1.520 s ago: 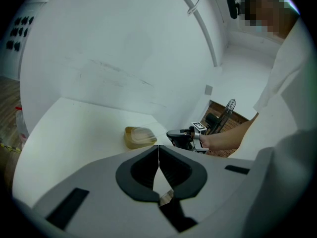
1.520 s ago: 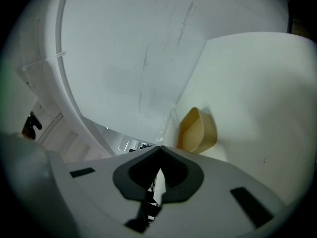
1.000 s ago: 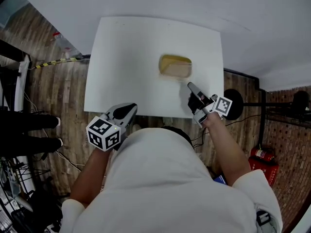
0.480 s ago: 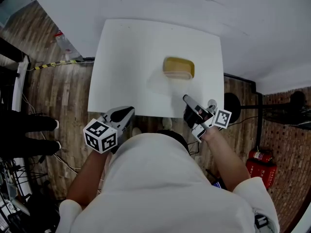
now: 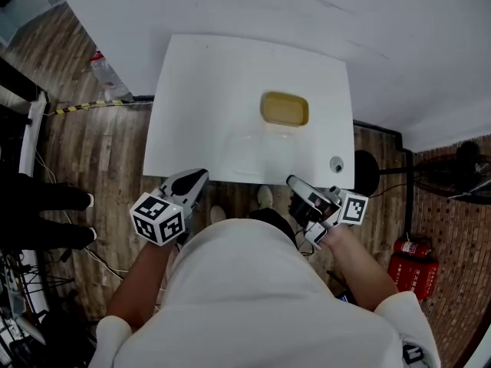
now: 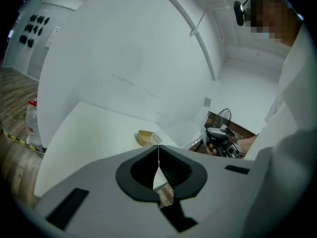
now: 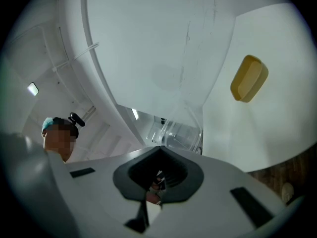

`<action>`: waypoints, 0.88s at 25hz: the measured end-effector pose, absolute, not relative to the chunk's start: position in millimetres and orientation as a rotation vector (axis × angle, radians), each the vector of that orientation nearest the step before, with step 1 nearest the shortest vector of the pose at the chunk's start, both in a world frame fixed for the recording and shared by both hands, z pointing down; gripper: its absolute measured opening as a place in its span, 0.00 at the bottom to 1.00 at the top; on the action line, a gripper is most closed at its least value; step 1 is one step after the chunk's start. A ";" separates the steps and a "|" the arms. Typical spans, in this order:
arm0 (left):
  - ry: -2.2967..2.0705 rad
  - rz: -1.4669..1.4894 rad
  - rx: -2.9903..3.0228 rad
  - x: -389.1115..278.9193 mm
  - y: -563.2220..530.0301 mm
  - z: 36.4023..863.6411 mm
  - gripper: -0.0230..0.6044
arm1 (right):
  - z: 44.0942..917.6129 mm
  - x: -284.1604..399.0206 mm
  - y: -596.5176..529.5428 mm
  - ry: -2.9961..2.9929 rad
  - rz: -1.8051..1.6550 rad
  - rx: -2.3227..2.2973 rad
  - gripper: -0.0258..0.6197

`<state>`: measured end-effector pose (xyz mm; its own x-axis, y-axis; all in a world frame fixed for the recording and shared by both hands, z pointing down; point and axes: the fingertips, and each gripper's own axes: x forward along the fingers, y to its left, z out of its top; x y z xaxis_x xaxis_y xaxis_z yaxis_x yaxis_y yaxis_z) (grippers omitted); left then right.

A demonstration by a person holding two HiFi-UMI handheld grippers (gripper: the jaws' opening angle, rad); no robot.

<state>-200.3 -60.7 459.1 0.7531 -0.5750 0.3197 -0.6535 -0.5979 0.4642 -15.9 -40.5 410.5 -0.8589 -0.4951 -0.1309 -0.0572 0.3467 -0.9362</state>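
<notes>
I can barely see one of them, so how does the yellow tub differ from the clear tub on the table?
The yellow tub is opaque; the clear tub is see-through and faint against the white table. The yellow tub sits farther back; the clear tub lies by the near edge. The clear tub looks somewhat larger. Both are rounded rectangles on the table.
</notes>
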 end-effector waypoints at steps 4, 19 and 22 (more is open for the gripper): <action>-0.936 0.179 2.387 -205.5 -54.2 458.2 0.07 | 407.2 -21.2 -22.6 2.226 -1.517 -0.464 0.05; -0.932 0.183 2.386 -208.7 -49.2 462.0 0.07 | 408.2 -26.0 -16.0 2.237 -1.502 -0.451 0.05; -0.928 0.183 2.388 -206.7 -49.5 461.7 0.07 | 408.4 -24.8 -16.0 2.237 -1.497 -0.447 0.05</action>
<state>-206.7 -49.5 461.7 0.7506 -0.5793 0.3179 -0.6566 -0.5998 0.4573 -24.8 -16.0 408.4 -0.8647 -0.4773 -0.1566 -0.0373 0.3719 -0.9275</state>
